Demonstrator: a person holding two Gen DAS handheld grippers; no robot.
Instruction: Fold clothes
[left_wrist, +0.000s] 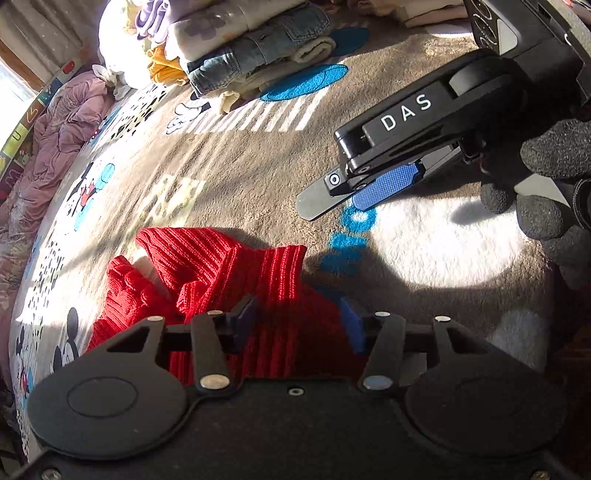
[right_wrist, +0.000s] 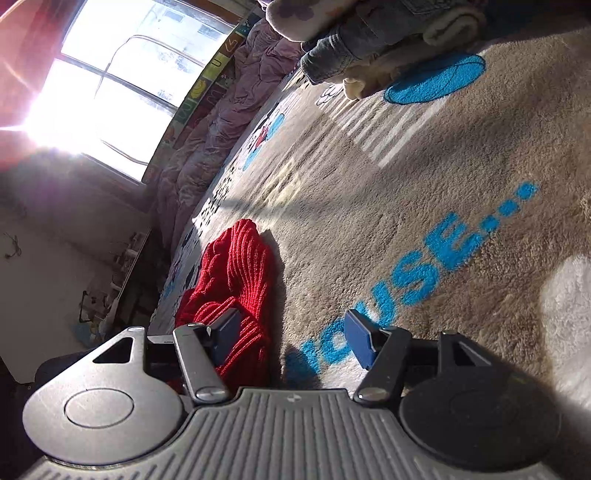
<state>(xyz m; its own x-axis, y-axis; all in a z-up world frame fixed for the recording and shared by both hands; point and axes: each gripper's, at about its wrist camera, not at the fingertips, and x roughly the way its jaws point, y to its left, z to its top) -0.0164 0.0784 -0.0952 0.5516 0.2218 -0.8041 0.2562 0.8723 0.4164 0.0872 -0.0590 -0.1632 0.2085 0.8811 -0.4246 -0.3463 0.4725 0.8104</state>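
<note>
A red ribbed knit garment (left_wrist: 236, 280) lies crumpled on the beige Mickey Mouse blanket (left_wrist: 236, 166). My left gripper (left_wrist: 301, 325) is open right over it, and the red knit lies between its blue pads. My right gripper (left_wrist: 334, 201) shows in the left wrist view, held by a black-gloved hand (left_wrist: 546, 184) above the blanket to the right of the garment. In the right wrist view my right gripper (right_wrist: 291, 339) is open and empty, and the red garment (right_wrist: 236, 280) lies by its left finger.
A stack of folded clothes (left_wrist: 236, 48) with denim and cream pieces sits at the far side of the blanket. A crumpled mauve quilt (left_wrist: 62, 136) lies along the left edge. A bright window (right_wrist: 110, 81) is at the left in the right wrist view.
</note>
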